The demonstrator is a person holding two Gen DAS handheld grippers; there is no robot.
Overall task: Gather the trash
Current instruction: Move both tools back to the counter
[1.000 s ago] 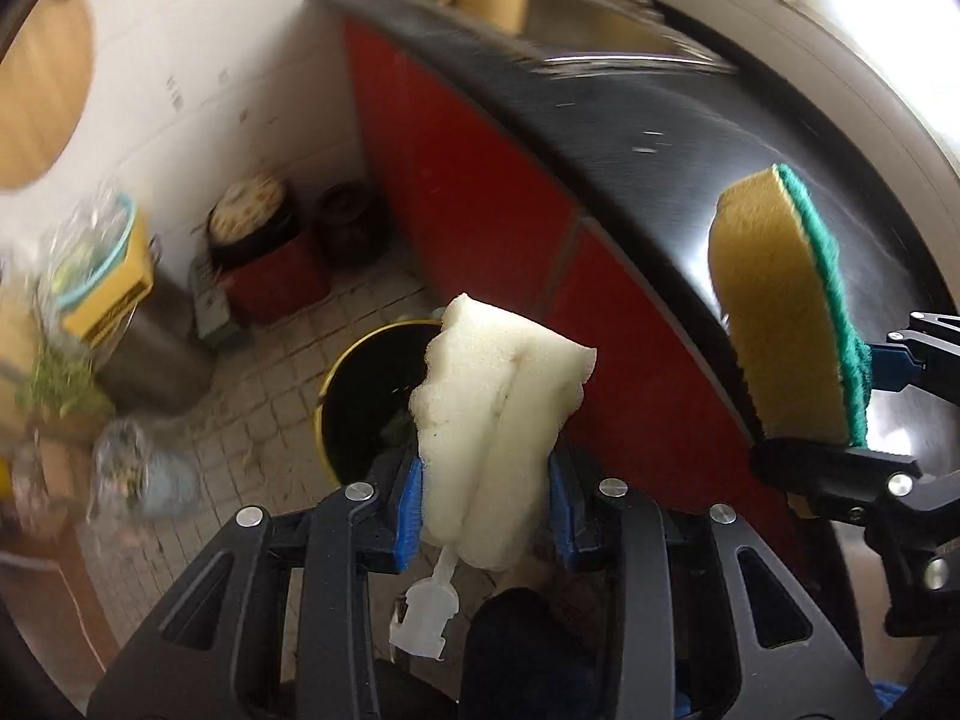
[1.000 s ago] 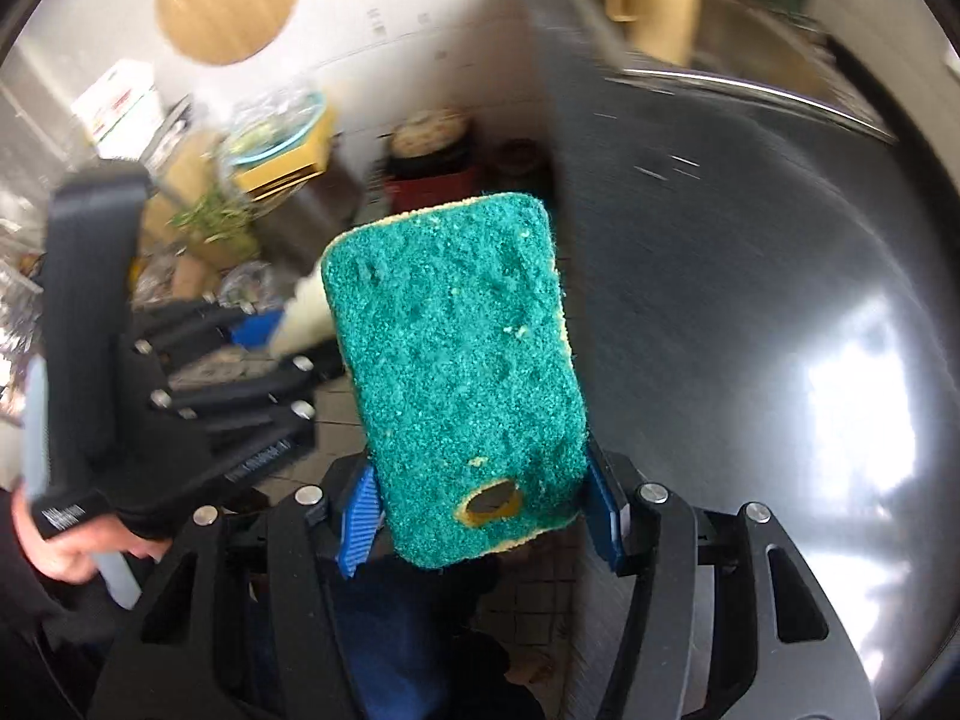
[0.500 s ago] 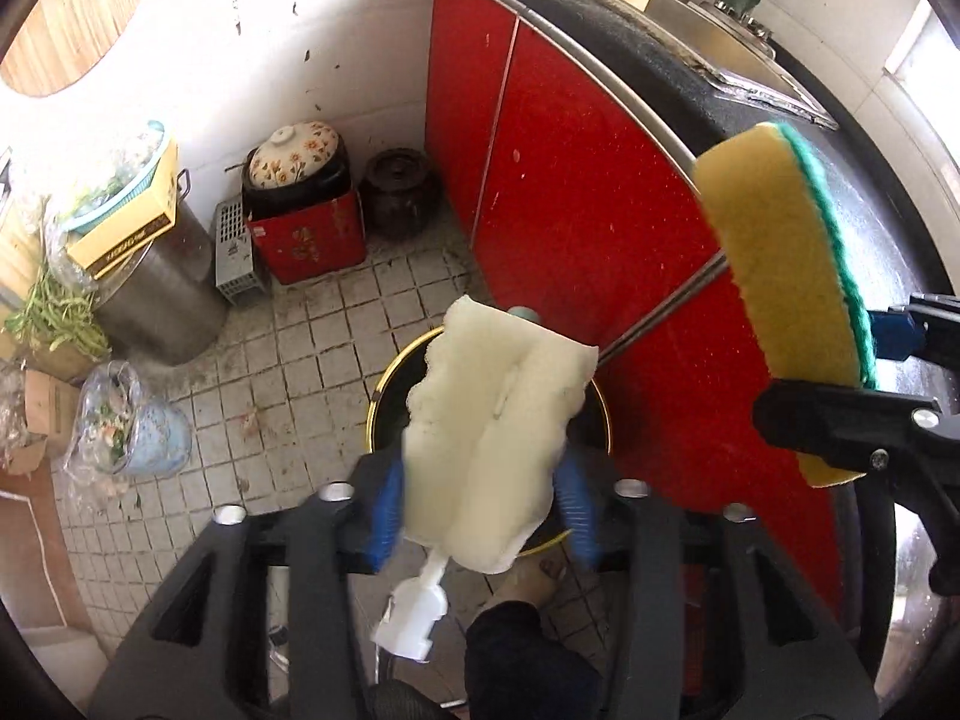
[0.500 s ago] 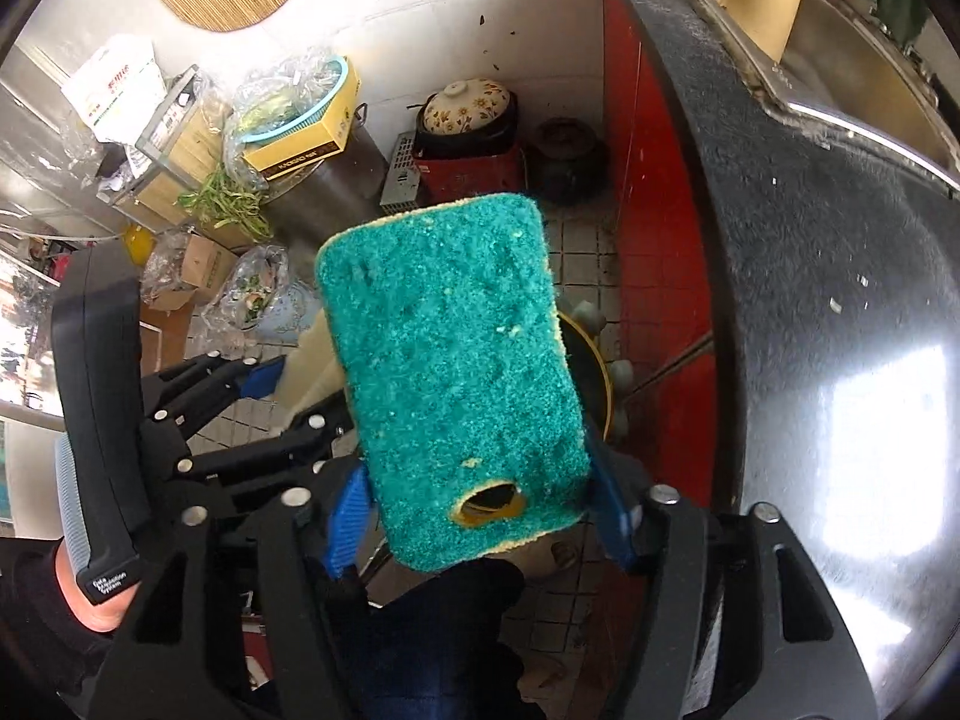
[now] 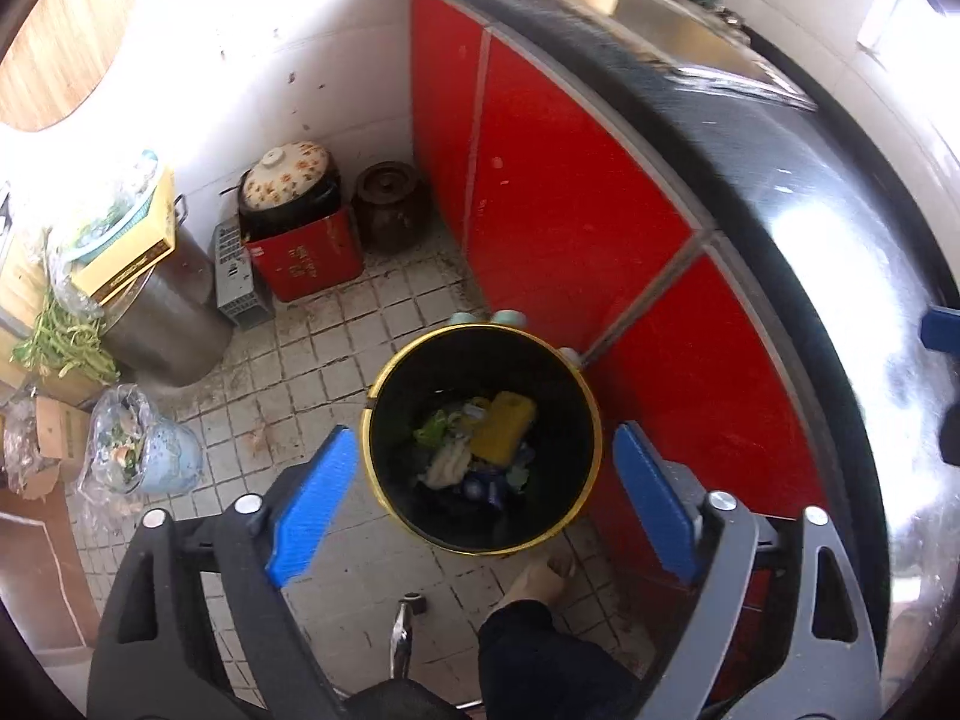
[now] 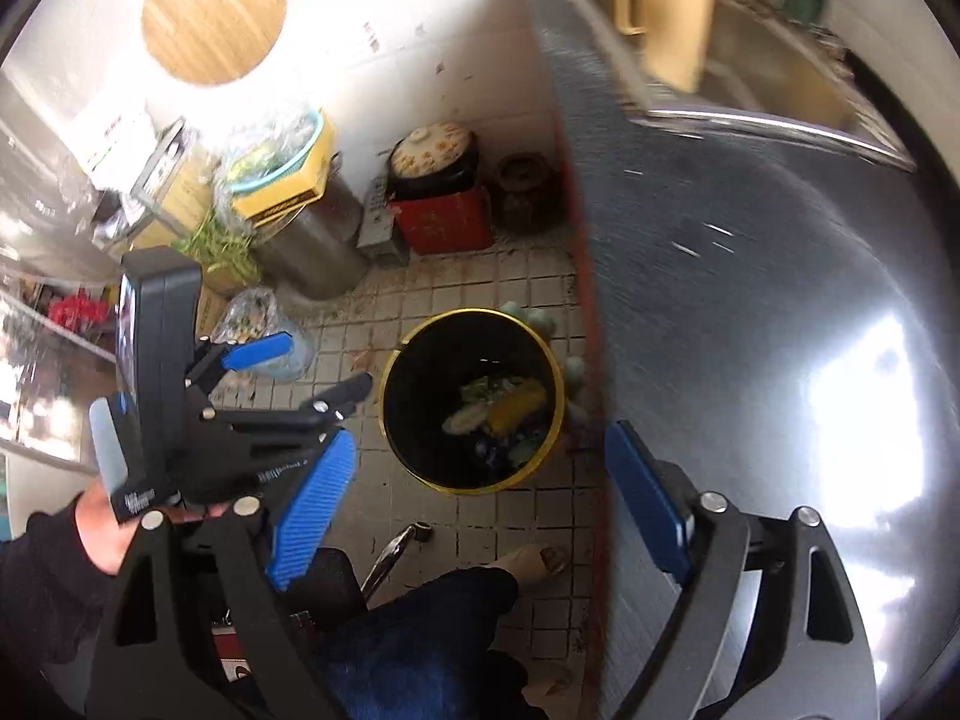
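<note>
A: What is the left gripper (image 5: 480, 498) doing?

B: It hangs high over the trash bin (image 5: 591, 384) on the floor; its two blue pads are spread wide and there is nothing between them; I think it is up there so that things fall right into the bin

A: Where is the trash?

B: Down in the bottom of the bin; on the left sits a bit of green stuff (image 5: 431, 427); near it lies a white soft piece (image 5: 447, 463); to the right is the yellow sponge (image 5: 503, 433)

A: Which way does the yellow sponge point?

B: It lies flat-ish on the pile, yellow side up; its long side runs from the near left to the far right, toward the red cupboard (image 5: 540, 192); the white piece lies nearly the same way

A: And the right gripper (image 6: 477, 501)?

B: Wide open too, and holding nothing; it is over the edge of the dark counter (image 6: 750, 300), with the bin below and between its pads; I think both are empty because their trash is in already

A: Why is the bin there?

B: It stands just beside the cupboard, close to the counter; that makes it easy to reach, I guess
</note>
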